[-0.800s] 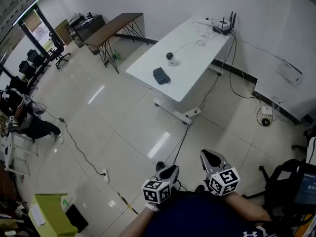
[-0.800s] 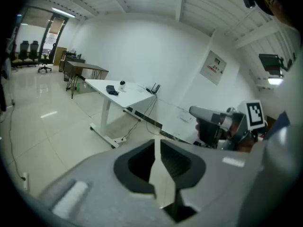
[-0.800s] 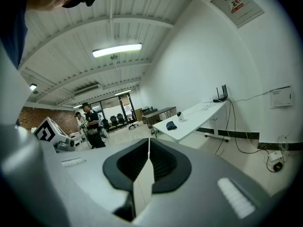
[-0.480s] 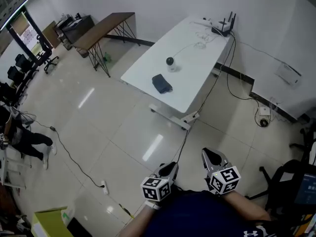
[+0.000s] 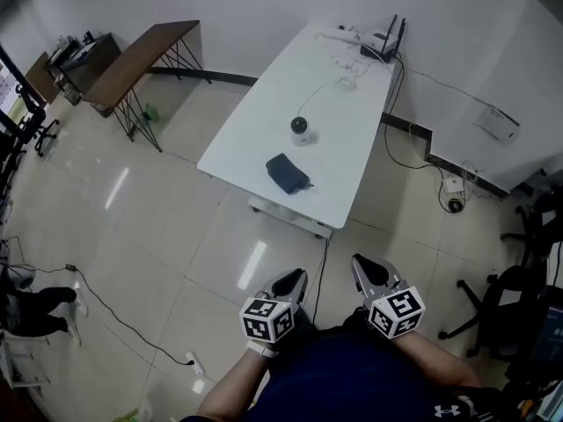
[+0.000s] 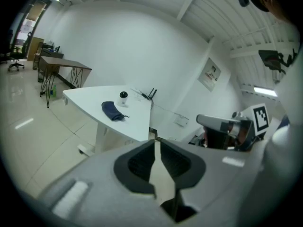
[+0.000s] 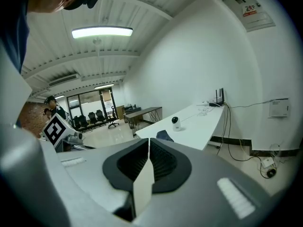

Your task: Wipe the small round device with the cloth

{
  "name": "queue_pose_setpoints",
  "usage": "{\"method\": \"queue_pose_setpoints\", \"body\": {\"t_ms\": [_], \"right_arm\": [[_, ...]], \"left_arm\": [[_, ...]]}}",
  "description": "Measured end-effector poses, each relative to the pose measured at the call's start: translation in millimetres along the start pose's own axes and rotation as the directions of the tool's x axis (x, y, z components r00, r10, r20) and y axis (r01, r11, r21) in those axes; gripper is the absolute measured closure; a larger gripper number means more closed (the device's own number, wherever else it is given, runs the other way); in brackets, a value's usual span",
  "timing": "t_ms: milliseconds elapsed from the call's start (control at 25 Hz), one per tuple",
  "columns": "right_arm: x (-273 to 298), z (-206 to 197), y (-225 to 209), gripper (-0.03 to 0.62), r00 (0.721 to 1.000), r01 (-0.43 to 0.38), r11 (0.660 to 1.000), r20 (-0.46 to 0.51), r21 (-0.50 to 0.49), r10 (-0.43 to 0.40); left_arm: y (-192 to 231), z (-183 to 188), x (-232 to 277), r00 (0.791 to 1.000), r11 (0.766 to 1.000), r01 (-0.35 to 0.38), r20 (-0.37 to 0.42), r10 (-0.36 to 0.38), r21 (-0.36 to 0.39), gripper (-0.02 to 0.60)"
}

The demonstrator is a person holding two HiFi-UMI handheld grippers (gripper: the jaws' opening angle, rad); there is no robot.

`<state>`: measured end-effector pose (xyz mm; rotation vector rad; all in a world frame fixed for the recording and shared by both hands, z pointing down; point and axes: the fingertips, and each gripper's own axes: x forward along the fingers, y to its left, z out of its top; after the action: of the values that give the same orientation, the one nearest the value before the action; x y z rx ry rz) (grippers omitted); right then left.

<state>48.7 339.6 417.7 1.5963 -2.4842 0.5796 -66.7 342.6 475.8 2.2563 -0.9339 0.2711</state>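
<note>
A small round black-and-white device (image 5: 300, 129) stands on a long white table (image 5: 343, 183), with a white cable running from it toward the far end. A folded dark blue cloth (image 5: 287, 173) lies nearer me on the same table. Both also show in the left gripper view, the device (image 6: 123, 97) and the cloth (image 6: 112, 111), and in the right gripper view, the device (image 7: 175, 122) and the cloth (image 7: 164, 135). My left gripper (image 5: 294, 279) and right gripper (image 5: 362, 270) hang close to my body, well short of the table, both shut and empty.
A router (image 5: 385, 44) and cables sit at the table's far end. A brown desk (image 5: 141, 60) stands at the left wall. An office chair (image 5: 493, 315) is at my right. Cables (image 5: 114, 319) trail over the glossy tiled floor.
The table with the device and cloth has come nearer and lower in the head view. Both grippers stay shut in front of my body.
</note>
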Motion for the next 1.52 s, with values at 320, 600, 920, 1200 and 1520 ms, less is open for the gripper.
{"method": "queue_pose_setpoints", "body": {"t_ms": [320,600,920,1200,1520], "right_arm": [[81.0,16.0,-56.9,0.565,0.999,-0.002,0.999,-0.037,0.048,0.004],[181.1,31.1,-102.1,0.499,0.969,-0.211,0.976,-0.115,0.061,0.217],[267.5,11.7,-118.8,0.417,0.853,-0.406,0.908,-0.315,0.100,0.416],[334.9,-14.6,-109.8,0.355,0.795,-0.387,0.894,-0.408,0.228,0.448],[370.2,-36.1,-117.3,0.344,0.774,-0.286,0.896,-0.469,0.340,0.425]], "left_arm": [[46.8,49.7,70.8,0.999,0.998,-0.028,-0.028,0.027,-0.061,0.500],[88.6,88.9,134.4,0.985,0.980,-0.174,-0.027,0.172,-0.095,0.500],[166.2,107.5,190.6,0.922,0.906,-0.386,-0.117,0.370,-0.172,0.420],[247.6,89.0,226.4,0.876,0.843,-0.463,-0.284,0.389,-0.275,0.316],[260.1,79.5,240.4,0.840,0.866,-0.457,-0.420,0.344,-0.203,0.382]]}}
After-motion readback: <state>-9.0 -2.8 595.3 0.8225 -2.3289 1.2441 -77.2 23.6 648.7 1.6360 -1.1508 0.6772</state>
